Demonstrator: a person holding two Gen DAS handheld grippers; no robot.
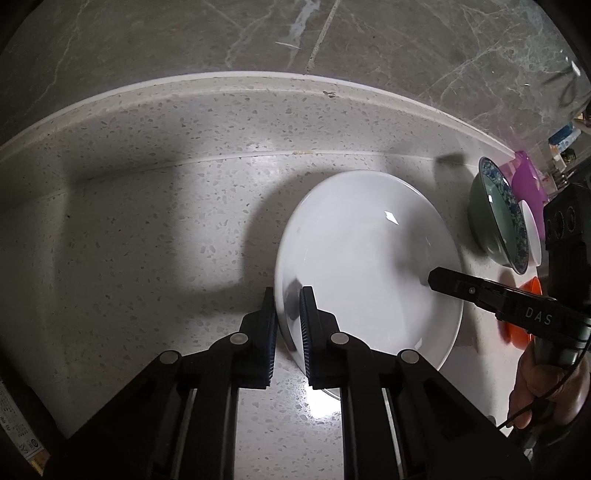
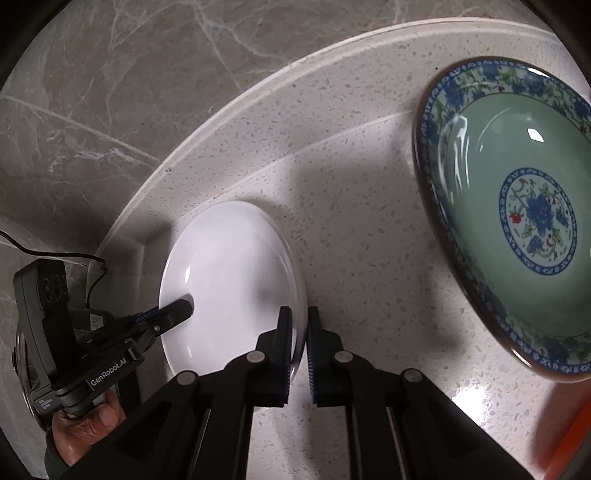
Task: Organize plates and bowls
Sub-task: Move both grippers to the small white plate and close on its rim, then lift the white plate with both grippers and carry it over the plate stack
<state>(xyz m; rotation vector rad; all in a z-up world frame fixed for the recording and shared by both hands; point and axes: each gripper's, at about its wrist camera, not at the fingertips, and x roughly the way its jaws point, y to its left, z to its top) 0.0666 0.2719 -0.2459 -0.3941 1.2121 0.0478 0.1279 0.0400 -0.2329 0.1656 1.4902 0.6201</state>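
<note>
A plain white plate (image 1: 369, 258) lies on the speckled countertop (image 1: 147, 229). My left gripper (image 1: 290, 295) is shut on its left rim, one blue pad above and one below the edge. My right gripper (image 2: 298, 314) is shut on the opposite rim of the same plate (image 2: 229, 273). Each gripper shows in the other's view: the right gripper (image 1: 436, 277) reaches in from the right, the left gripper (image 2: 184, 306) from the left, each held by a hand. A green bowl with a blue floral rim (image 2: 517, 206) stands to the right of the plate.
The marble wall (image 1: 258, 33) rises behind a raised counter ledge (image 1: 221, 92). In the left wrist view, the green bowl (image 1: 495, 218) leans by a white dish (image 1: 532, 232), a purple item (image 1: 528, 181) and an orange item (image 1: 524, 325). The orange item (image 2: 569, 424) is blurred at the right edge.
</note>
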